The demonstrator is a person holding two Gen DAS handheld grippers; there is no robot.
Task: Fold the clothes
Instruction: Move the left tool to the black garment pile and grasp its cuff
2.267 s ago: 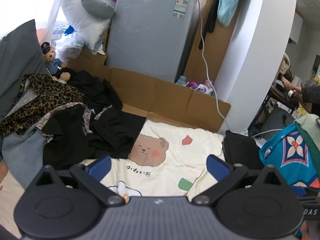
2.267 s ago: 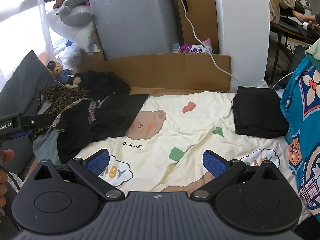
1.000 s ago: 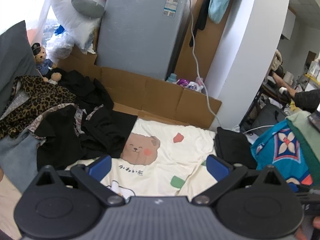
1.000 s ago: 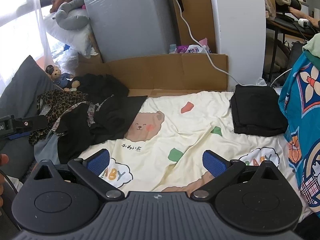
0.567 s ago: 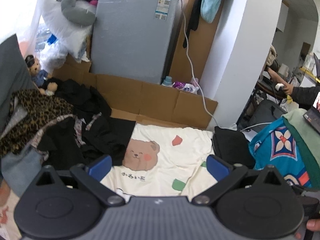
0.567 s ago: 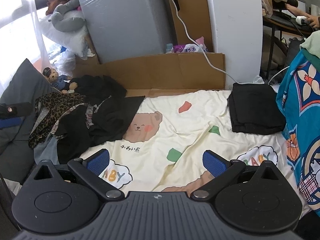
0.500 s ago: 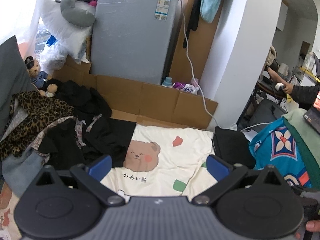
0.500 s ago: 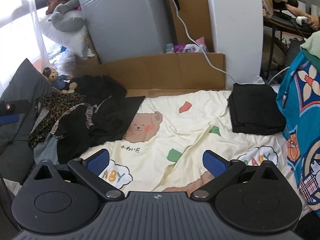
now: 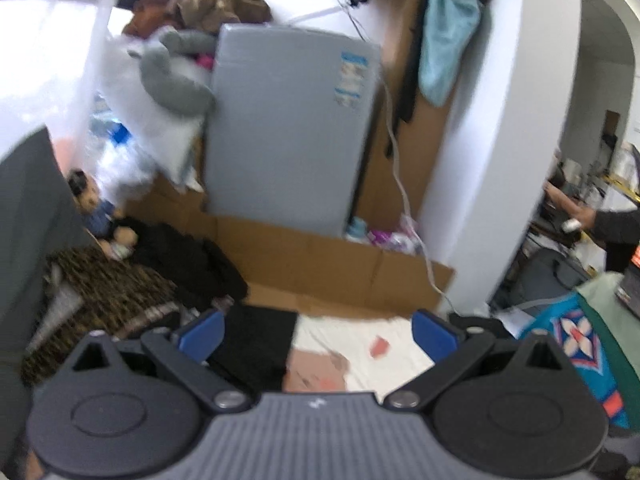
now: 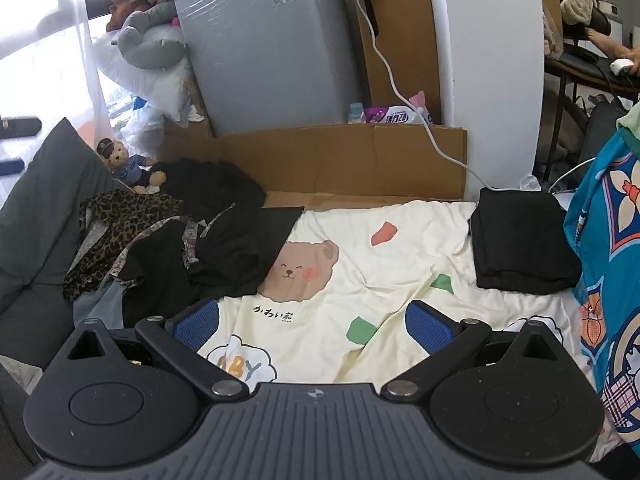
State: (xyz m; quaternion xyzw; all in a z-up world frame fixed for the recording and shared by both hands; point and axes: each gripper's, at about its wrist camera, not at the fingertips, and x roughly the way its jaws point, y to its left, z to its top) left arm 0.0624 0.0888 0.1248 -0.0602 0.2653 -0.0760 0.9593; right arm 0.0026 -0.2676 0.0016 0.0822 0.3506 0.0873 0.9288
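one black garment [image 10: 520, 246] already lies folded in a neat square on the far right of the cartoon bear sheet [image 10: 360, 280]. a loose heap of clothes [image 10: 192, 248], black pieces plus a leopard print one, sits unfolded on the left, so there's plenty left. left gripper [image 9: 316, 330] and right gripper [image 10: 312, 322] both gape wide, holding nothing. compared with half a second back, the left camera has tipped up and gone blurry; the right view barely changed.

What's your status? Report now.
Left gripper open, right gripper open, both empty. Unfolded dark clothes pile untouched; folded black garment set aside. Nothing blocking.
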